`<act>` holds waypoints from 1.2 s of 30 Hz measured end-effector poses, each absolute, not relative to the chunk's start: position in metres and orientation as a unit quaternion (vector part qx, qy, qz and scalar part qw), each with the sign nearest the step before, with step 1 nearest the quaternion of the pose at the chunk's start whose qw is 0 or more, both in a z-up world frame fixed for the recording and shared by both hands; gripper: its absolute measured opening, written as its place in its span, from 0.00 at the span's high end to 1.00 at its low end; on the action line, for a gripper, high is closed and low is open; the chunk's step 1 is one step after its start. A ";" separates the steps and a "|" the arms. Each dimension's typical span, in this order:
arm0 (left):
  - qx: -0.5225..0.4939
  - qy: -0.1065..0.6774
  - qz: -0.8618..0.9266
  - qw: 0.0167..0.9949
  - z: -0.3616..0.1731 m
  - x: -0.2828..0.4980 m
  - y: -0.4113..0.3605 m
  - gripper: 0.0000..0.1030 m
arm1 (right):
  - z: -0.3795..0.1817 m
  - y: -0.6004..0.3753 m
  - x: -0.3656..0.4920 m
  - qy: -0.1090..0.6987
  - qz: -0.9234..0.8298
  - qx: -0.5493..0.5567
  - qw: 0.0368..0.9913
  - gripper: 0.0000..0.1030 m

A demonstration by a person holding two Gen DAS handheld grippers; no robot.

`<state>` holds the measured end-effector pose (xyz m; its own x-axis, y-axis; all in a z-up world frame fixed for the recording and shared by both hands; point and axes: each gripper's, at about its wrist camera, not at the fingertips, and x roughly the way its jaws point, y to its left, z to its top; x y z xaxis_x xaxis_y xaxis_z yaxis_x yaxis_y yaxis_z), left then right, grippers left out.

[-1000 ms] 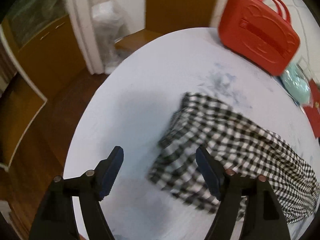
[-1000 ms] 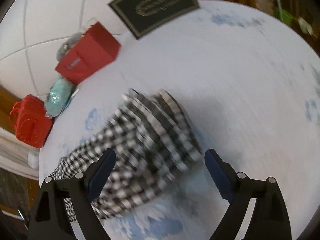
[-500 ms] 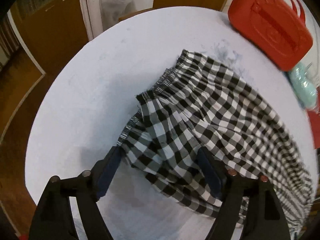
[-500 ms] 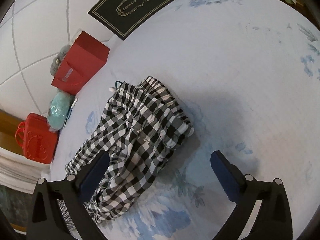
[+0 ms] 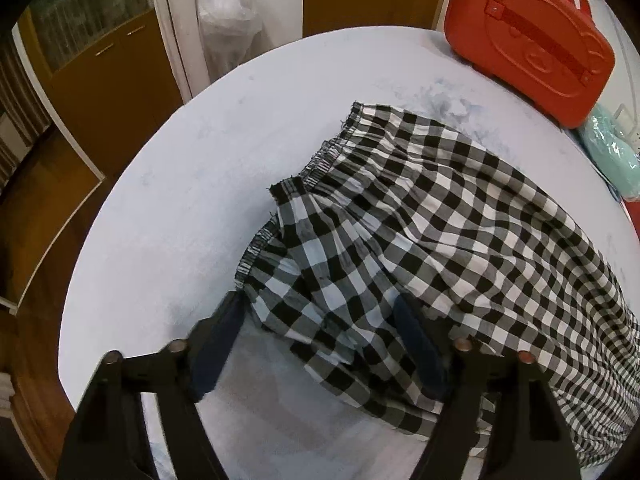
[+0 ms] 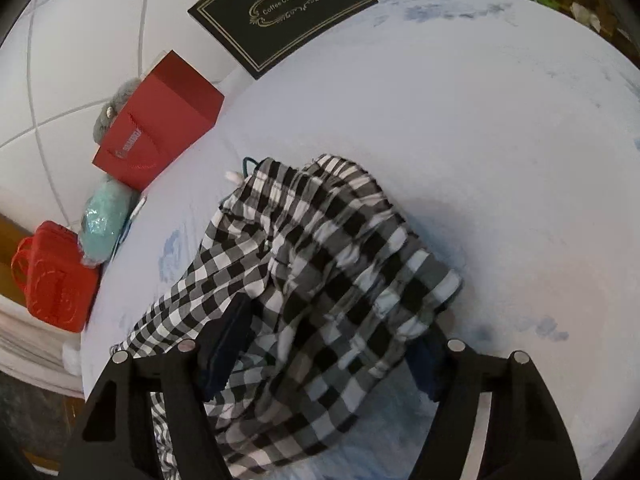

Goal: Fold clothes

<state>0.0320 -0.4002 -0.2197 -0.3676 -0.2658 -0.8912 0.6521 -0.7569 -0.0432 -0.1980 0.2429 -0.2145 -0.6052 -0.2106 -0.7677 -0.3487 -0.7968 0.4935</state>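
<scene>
A black-and-white checked garment (image 5: 420, 216) lies crumpled on the round pale-blue table (image 5: 224, 152). Its gathered waistband faces the left wrist view. My left gripper (image 5: 318, 304) hangs just over the waistband's near corner, and its jaws are closing with a fold of cloth between them. The pads (image 5: 218, 344) do not clamp the cloth. In the right wrist view the garment's (image 6: 320, 248) other end is bunched between the fingers of my right gripper (image 6: 332, 320). Its jaws are closing too, with the right fingertip partly hidden behind the fabric.
A red hard case (image 5: 528, 40) and a teal wrapped bundle (image 5: 612, 148) stand at the table's far edge. A red box (image 6: 160, 120) and a black framed sign (image 6: 284, 8) lean by the white wall. Wooden cabinets (image 5: 104, 76) and floor lie beyond the table's left rim.
Both grippers have come down closer to the garment, and their jaws have narrowed around it. The cloth has gone from blurred motion to lying spread on the table.
</scene>
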 end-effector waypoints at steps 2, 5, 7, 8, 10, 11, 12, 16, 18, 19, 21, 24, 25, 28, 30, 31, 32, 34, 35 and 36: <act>0.479 0.196 -0.807 0.283 -0.219 0.033 -0.395 0.59 | -0.213 0.251 -0.185 0.314 0.847 -0.426 0.043 0.37; 0.475 0.190 -0.812 0.281 -0.219 0.034 -0.389 0.59 | -0.210 0.262 -0.171 0.296 0.857 -0.419 0.041 0.41; 0.474 0.188 -0.813 0.281 -0.218 0.035 -0.387 0.60 | -0.205 0.287 -0.155 0.297 0.854 -0.425 0.041 0.41; 0.474 0.187 -0.813 0.281 -0.218 0.036 -0.386 0.61 | -0.203 0.297 -0.150 0.297 0.852 -0.428 0.042 0.41; 0.472 0.184 -0.814 0.282 -0.218 0.036 -0.386 0.61 | -0.200 0.302 -0.149 0.298 0.847 -0.436 0.050 0.40; 0.471 0.183 -0.815 0.283 -0.219 0.036 -0.387 0.61 | -0.198 0.302 -0.149 0.295 0.847 -0.440 0.055 0.37; 0.470 0.183 -0.815 0.284 -0.220 0.036 -0.386 0.61 | -0.196 0.301 -0.149 0.288 0.846 -0.445 0.059 0.36; 0.472 0.183 -0.815 0.281 -0.221 0.037 -0.384 0.61 | -0.191 0.296 -0.154 0.287 0.828 -0.480 0.028 0.77; 0.473 0.182 -0.815 0.280 -0.221 0.037 -0.383 0.61 | -0.193 0.294 -0.154 0.285 0.834 -0.473 0.023 0.78; 0.473 0.181 -0.816 0.279 -0.222 0.036 -0.383 0.61 | -0.194 0.293 -0.154 0.280 0.838 -0.467 0.023 0.79; 0.475 0.184 -0.817 0.272 -0.223 0.032 -0.383 0.69 | -0.194 0.296 -0.154 0.284 0.842 -0.458 0.022 0.81; 0.484 0.199 -0.816 0.243 -0.221 0.025 -0.386 0.93 | -0.178 0.299 -0.149 0.262 0.855 -0.447 0.014 0.83; 0.489 0.196 -0.816 0.239 -0.219 0.020 -0.388 0.94 | -0.165 0.298 -0.145 0.254 0.865 -0.433 0.003 0.83; 0.478 0.179 -0.831 0.223 -0.201 0.013 -0.386 0.94 | -0.117 0.284 -0.132 0.232 0.892 -0.384 -0.052 0.83; 0.460 0.168 -0.846 0.210 -0.181 0.013 -0.381 0.94 | -0.080 0.261 -0.123 0.200 0.907 -0.355 -0.101 0.83; 0.452 0.161 -0.853 0.203 -0.171 0.013 -0.378 0.94 | -0.063 0.247 -0.117 0.177 0.912 -0.347 -0.130 0.83; 0.446 0.155 -0.860 0.195 -0.163 0.012 -0.375 0.94 | -0.051 0.232 -0.112 0.154 0.913 -0.343 -0.156 0.83; 0.433 0.143 -0.872 0.180 -0.146 0.010 -0.368 0.94 | -0.038 0.197 -0.104 0.102 0.905 -0.357 -0.208 0.83; 0.428 0.140 -0.876 0.174 -0.140 0.009 -0.366 0.94 | -0.040 0.177 -0.103 0.079 0.895 -0.376 -0.228 0.78; 0.426 0.139 -0.878 0.171 -0.138 0.007 -0.366 0.94 | -0.045 0.159 -0.101 0.061 0.883 -0.395 -0.247 0.75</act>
<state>0.0074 -0.3662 -0.1384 -0.5796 -0.1811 -0.7945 0.4179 -0.9031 -0.0989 -0.1012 0.1591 -0.0452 -0.5660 -0.4854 -0.6664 0.3884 -0.8700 0.3038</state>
